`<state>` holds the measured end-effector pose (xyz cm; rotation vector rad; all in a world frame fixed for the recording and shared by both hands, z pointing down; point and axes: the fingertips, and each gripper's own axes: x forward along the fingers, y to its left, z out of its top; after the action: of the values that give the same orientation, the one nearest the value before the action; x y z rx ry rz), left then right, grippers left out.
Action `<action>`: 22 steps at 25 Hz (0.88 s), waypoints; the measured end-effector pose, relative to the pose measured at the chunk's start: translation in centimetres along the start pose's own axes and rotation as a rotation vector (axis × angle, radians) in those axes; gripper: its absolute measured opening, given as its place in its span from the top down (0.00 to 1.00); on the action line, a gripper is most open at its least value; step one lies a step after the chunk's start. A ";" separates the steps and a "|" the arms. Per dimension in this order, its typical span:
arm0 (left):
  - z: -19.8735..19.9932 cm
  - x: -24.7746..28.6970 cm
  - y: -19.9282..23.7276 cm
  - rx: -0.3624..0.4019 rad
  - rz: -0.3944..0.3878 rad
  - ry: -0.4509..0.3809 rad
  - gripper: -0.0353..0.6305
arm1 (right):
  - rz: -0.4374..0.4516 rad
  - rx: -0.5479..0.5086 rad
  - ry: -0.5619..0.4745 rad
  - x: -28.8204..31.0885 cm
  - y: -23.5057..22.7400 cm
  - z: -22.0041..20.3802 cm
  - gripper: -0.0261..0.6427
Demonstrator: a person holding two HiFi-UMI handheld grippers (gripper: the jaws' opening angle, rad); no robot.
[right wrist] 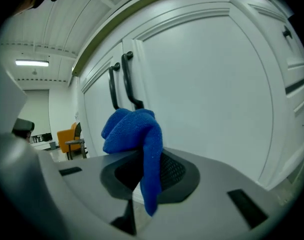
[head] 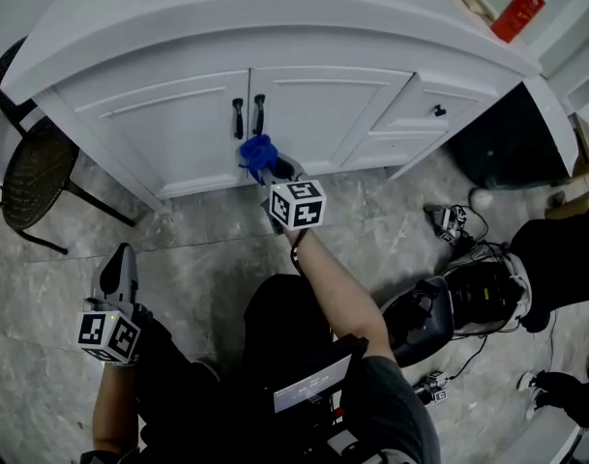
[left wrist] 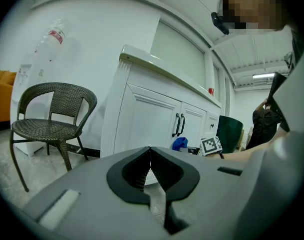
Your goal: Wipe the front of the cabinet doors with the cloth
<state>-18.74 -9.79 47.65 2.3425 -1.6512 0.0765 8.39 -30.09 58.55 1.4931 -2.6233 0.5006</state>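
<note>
A white cabinet with two doors [head: 304,114] and a pair of black handles [head: 248,116] stands ahead. My right gripper [head: 271,167] is shut on a bunched blue cloth [head: 256,152], held just below the handles, close to the seam between the doors. In the right gripper view the blue cloth [right wrist: 134,139] hangs over the jaws, with the right door [right wrist: 211,89] and the handles [right wrist: 123,81] close behind it. My left gripper [head: 116,271] rests low over the floor, jaws shut and empty. From the left gripper view the cabinet [left wrist: 156,119] stands some way off.
A wicker chair [head: 28,167] stands left of the cabinet. A drawer with a black knob [head: 438,111] sits right of the doors. A dark bin [head: 497,148], cables and equipment [head: 468,293] lie on the marble floor at the right, where another person's legs [head: 560,249] show.
</note>
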 end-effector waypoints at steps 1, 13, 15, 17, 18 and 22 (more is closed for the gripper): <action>-0.1 0.0 0.1 0.003 0.006 0.004 0.94 | -0.010 0.004 -0.015 -0.2 -0.9 0.2 0.88; -0.4 2.3 -4.0 0.056 -0.056 0.043 0.94 | -0.237 0.027 -0.115 -7.2 -15.0 1.5 0.88; -0.4 2.6 -4.5 0.048 -0.062 0.044 0.94 | -0.293 0.025 -0.101 -8.7 -17.8 1.2 0.88; -0.4 2.9 -4.9 0.054 -0.072 0.049 0.94 | -0.347 0.032 -0.094 -10.2 -20.3 1.0 0.88; -0.4 3.1 -5.1 0.061 -0.079 0.051 0.94 | -0.372 0.039 -0.094 -10.9 -21.4 0.9 0.88; -0.4 3.8 -5.6 0.067 -0.099 0.055 0.94 | -0.445 0.076 -0.099 -13.6 -24.0 0.7 0.88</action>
<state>-12.20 -11.38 47.74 2.4451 -1.5272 0.1775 35.90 -30.45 60.55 2.0941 -2.2468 0.4925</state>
